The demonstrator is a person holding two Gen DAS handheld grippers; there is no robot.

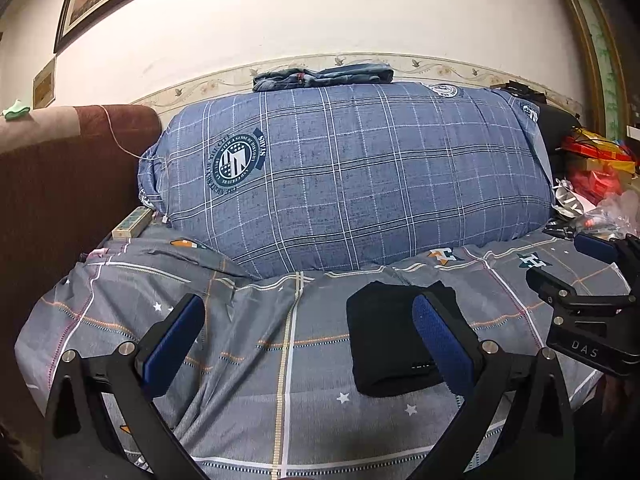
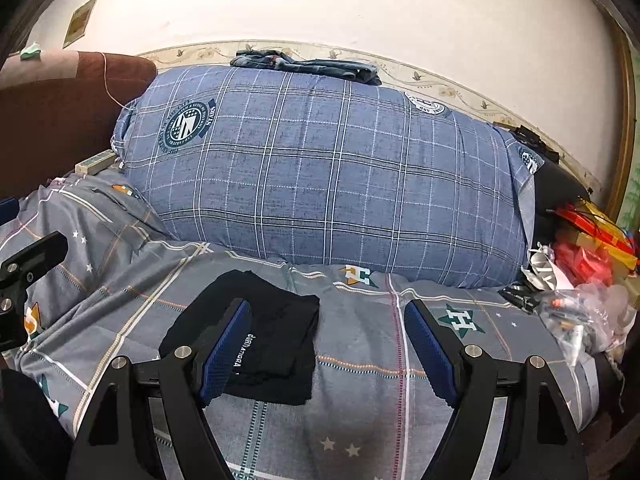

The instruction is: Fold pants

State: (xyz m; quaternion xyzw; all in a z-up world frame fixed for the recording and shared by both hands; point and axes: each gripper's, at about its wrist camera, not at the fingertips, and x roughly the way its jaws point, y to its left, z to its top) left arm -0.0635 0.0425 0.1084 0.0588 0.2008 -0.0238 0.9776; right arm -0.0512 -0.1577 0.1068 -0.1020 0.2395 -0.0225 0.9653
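The black pants (image 1: pixel 384 336) (image 2: pixel 272 340) lie folded into a small flat rectangle on the grey patterned bed cover (image 1: pixel 248 344) (image 2: pixel 380 364). My left gripper (image 1: pixel 312 336) is open above the cover, its right finger (image 1: pixel 440 344) overlapping the pants' right edge in the picture. My right gripper (image 2: pixel 332 348) is open too, with its left finger (image 2: pixel 228 352) over the pants' left part. Nothing is held between either pair of pads. In the left wrist view the right gripper's black frame (image 1: pixel 588 312) shows at the right edge.
A big blue plaid bundle (image 1: pixel 352 176) (image 2: pixel 328 176) fills the back of the bed, with folded jeans (image 1: pixel 324 76) (image 2: pixel 308 65) on top. A brown headboard (image 1: pixel 60 184) stands at the left. Bags and red packets (image 1: pixel 592 176) (image 2: pixel 580 264) clutter the right side.
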